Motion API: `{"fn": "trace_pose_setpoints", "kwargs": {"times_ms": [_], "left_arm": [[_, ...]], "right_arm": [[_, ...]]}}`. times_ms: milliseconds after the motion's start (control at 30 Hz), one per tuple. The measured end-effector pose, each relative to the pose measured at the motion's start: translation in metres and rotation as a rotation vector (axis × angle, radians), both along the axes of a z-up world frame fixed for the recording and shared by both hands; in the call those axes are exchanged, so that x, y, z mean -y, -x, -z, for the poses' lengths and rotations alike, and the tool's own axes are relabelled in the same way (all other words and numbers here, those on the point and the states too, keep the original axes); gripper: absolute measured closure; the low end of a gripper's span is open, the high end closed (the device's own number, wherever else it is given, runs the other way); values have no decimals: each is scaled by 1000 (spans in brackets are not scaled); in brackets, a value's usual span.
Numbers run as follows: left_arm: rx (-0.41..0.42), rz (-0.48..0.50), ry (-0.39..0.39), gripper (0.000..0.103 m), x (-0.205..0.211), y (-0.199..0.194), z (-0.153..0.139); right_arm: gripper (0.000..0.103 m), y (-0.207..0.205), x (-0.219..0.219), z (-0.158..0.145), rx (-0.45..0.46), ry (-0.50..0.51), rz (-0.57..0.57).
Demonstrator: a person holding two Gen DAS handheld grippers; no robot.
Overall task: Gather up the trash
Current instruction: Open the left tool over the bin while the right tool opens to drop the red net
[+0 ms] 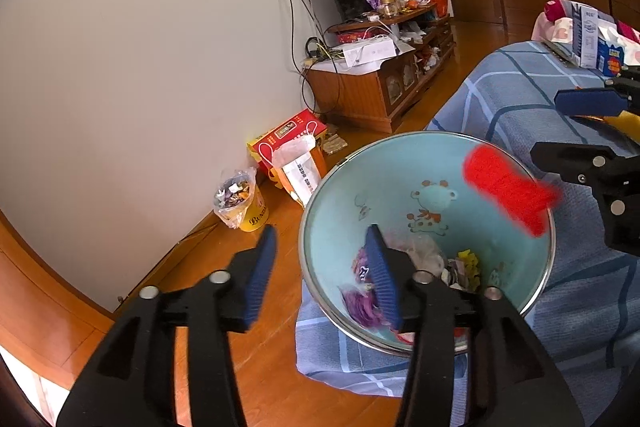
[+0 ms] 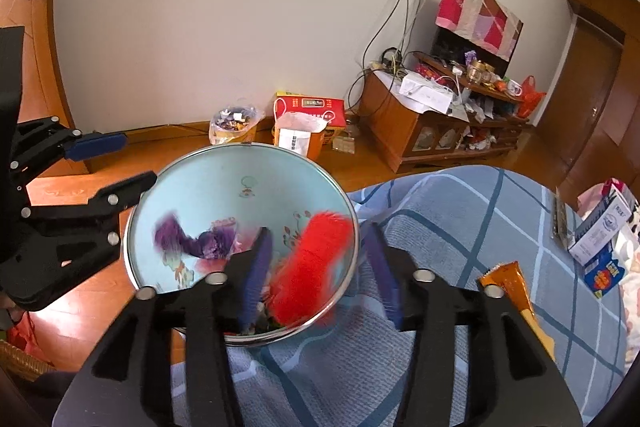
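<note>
A light-blue enamel basin [image 1: 400, 167] with a metal rim stands tilted at the edge of a blue-checked bed; it also shows in the right wrist view [image 2: 224, 179]. It holds purple wrappers [image 1: 362, 303], yellow scraps [image 1: 470, 265] and other trash. A blurred red piece [image 1: 506, 191] is in the air over the basin, also in the right wrist view [image 2: 310, 263]. My left gripper [image 1: 322, 275] is open, one finger inside the basin. My right gripper [image 2: 320, 271] is open over the basin's near rim, empty.
An orange snack wrapper [image 2: 510, 287] lies on the bed [image 2: 460, 227] at my right. Cartons [image 2: 604, 239] lie further right. On the wooden floor stand a yellow bin full of trash [image 1: 244, 203], a red box [image 1: 292, 143] and a TV cabinet [image 1: 380, 83].
</note>
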State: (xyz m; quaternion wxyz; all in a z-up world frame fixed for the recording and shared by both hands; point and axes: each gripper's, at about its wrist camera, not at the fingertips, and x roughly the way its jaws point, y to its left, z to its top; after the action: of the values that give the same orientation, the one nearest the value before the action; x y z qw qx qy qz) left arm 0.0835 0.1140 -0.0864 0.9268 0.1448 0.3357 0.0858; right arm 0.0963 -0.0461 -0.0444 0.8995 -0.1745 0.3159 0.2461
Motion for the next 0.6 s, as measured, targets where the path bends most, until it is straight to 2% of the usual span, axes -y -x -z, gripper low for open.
{"fn": "trace_pose_setpoints", "kwargs": {"times_ms": [33,100,133,200,367,433,600], "left_arm": [[1,-2,0,45,0,0,0],[0,-3,0,43,0,0,1],[-1,-8,-1,34,0,0,2],[11,-20,-3,25,0,1,1],[4,-20,-1,21,4,2,4],[-1,-24,-5,17,5,1,6],[-26,-20,-8,17,13,-2,15]], "right_arm": [[51,0,1,0,-1,1,2],[48,0,4,1,-1,1,6],[45,1,5,0,1,1,9],[41,3,9,1,6,2,14],[40,6,26,2,12,16,40],[40,6,39,3,19,29,65],[40,6,82,4,33,48,147]]}}
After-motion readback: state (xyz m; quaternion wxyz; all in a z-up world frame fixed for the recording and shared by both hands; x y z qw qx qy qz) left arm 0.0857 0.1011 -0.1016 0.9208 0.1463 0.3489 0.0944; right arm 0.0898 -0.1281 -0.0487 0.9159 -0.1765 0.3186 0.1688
